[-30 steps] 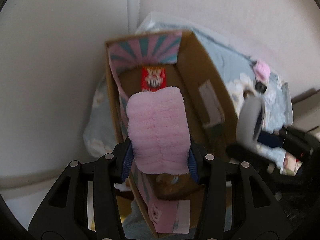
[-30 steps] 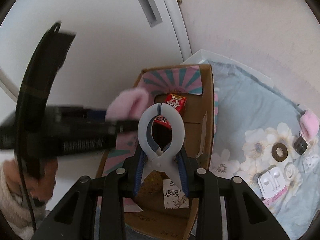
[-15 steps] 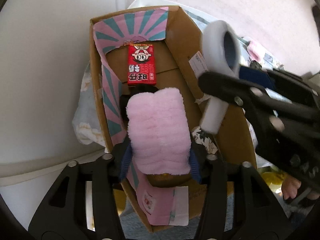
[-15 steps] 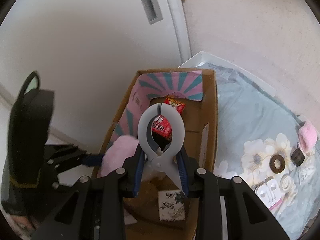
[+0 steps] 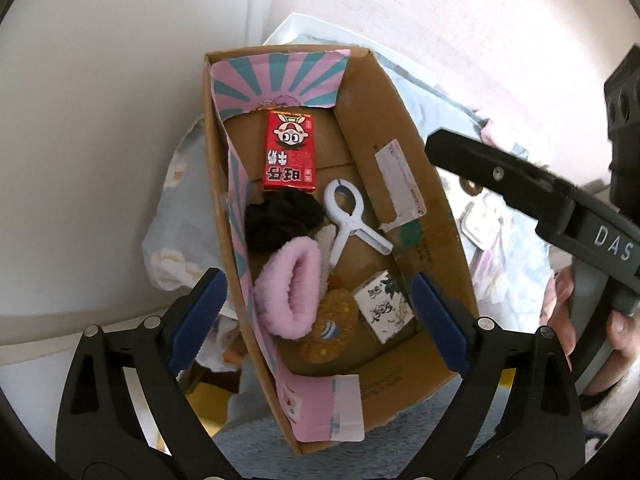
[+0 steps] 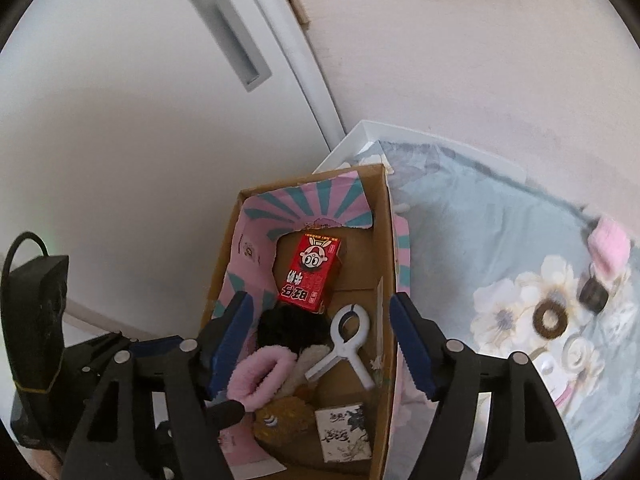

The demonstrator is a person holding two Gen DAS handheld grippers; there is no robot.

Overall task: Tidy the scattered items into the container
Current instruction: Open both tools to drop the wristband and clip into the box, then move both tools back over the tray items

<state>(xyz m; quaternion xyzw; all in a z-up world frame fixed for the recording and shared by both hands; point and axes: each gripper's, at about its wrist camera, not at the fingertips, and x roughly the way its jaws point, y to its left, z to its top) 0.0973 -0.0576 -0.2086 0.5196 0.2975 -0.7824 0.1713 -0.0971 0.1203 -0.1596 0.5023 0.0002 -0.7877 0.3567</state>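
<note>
An open cardboard box (image 5: 384, 128) (image 6: 385, 248) with pink and teal lining lies below both grippers. Loose on its floor are a pink fluffy scrunchie (image 5: 288, 288) (image 6: 256, 376) and a white plastic clip (image 5: 348, 216) (image 6: 348, 344). A red carton (image 5: 290, 152), a black scrunchie (image 5: 280, 216), a brown fuzzy piece (image 5: 332, 328) and a small white patterned box (image 5: 384, 304) share the floor. My left gripper (image 5: 316, 316) hangs above the box, its jaws opening, with nothing between the pads. My right gripper (image 6: 322, 342) hovers over the clip, jaws opening too, pads touching nothing.
To the right of the box, a pale blue flowered bedspread (image 6: 480, 248) carries a pink fluffy item (image 6: 610, 248), a brown hair tie (image 6: 552, 316), a small dark cylinder (image 6: 592, 296) and a white earphone case (image 6: 576, 356). A white door (image 6: 120, 120) stands behind the box.
The left gripper let go of the pink scrunchie and the right one let go of the white clip. Both items now lie in the box, and both grippers' jaws have spread wide.
</note>
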